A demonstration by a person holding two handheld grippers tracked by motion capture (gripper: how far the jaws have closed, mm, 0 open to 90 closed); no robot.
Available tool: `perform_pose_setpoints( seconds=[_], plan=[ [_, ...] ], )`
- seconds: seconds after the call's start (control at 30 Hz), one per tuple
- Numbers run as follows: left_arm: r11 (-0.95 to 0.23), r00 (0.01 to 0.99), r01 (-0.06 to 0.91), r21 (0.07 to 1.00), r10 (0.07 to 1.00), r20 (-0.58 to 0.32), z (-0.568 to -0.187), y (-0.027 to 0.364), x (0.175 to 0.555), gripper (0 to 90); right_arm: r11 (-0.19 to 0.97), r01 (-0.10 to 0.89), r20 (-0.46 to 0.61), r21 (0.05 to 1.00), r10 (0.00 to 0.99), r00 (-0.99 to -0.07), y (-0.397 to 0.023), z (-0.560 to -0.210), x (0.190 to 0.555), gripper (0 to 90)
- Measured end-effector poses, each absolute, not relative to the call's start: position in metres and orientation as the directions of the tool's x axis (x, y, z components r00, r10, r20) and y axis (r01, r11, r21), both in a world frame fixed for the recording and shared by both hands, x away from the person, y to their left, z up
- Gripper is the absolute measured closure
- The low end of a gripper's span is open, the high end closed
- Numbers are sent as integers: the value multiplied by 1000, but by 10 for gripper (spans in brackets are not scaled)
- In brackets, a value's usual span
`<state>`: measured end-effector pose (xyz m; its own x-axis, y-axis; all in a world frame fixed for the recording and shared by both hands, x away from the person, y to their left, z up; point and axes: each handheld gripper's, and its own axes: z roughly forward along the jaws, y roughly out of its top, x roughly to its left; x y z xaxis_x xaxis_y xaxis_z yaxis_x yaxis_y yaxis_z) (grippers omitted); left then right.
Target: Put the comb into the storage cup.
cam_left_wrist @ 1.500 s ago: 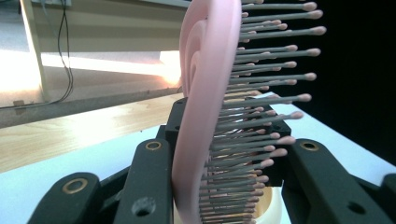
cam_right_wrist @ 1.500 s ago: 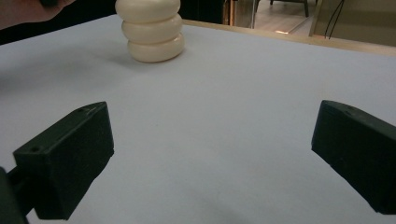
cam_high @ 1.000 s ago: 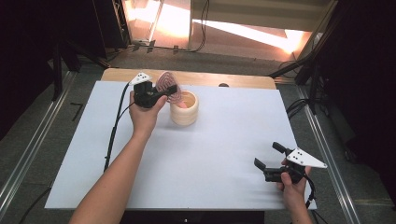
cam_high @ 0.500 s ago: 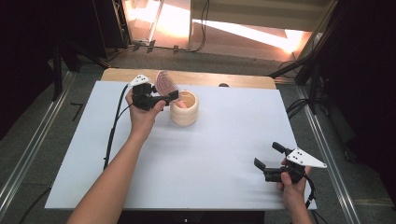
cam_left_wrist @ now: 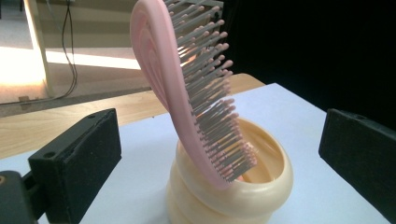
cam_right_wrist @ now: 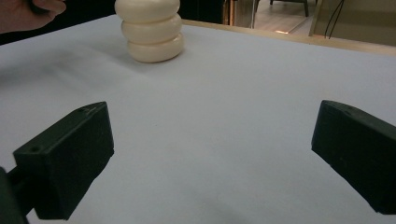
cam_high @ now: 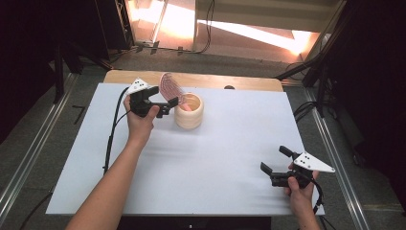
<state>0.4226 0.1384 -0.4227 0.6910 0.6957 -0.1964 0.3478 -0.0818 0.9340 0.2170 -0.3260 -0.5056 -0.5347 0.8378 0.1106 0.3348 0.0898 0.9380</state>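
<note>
The pink plastic hairbrush with grey, pink-tipped bristles [cam_left_wrist: 196, 88] stands handle-down in the cream ribbed holder shaped like three stacked rings [cam_left_wrist: 233, 196], its oval head leaning out over the rim. In the left gripper view the bristles face the holder's opening and the smooth back curves up toward the top edge. It rests at a slant because only its lower end is caught inside the holder and the rim props it. From above, the brush head [cam_high: 168, 86] pokes out toward the back left of the holder [cam_high: 188, 111], which sits toward the far edge of the white bench [cam_high: 215, 158].

The left gripper [cam_high: 158, 100] hovers just beside the holder, and its jaws have just been opening: they now stand wide apart on either side of the brush without touching it. I judge this a release, the brush left to stand on its own.

The right gripper [cam_high: 277, 165] is well apart from all this, near the bench's near right corner, held low with its jaws spread and nothing between them. It looks parked, keeping clear while the other hand does the placing. In the right gripper view the holder [cam_right_wrist: 148, 32] shows across the bare bench top.
</note>
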Motion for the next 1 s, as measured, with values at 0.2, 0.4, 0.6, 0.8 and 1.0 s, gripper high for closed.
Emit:
perform_pose_setpoints(
  seconds=[0.2,0.4,0.6,0.8,1.0],
  plan=[
    [-99,704,328,939,689,-173,-421,142,415,0,89,338,113,937,838,-534,-326,-506,217,0],
    [-114,711,312,943,687,-153,-421,148,407,0,89,337,113,937,838,-534,-326,-506,217,0],
    [-135,720,297,945,682,-129,-421,153,398,0,89,340,115,936,837,-535,-325,-505,217,0],
    [-129,721,287,949,682,-125,-422,160,390,0,91,338,111,937,838,-534,-325,-505,217,0],
    [-146,727,279,949,678,-110,-424,165,382,0,92,338,110,937,838,-534,-325,-505,217,0]
  ],
)
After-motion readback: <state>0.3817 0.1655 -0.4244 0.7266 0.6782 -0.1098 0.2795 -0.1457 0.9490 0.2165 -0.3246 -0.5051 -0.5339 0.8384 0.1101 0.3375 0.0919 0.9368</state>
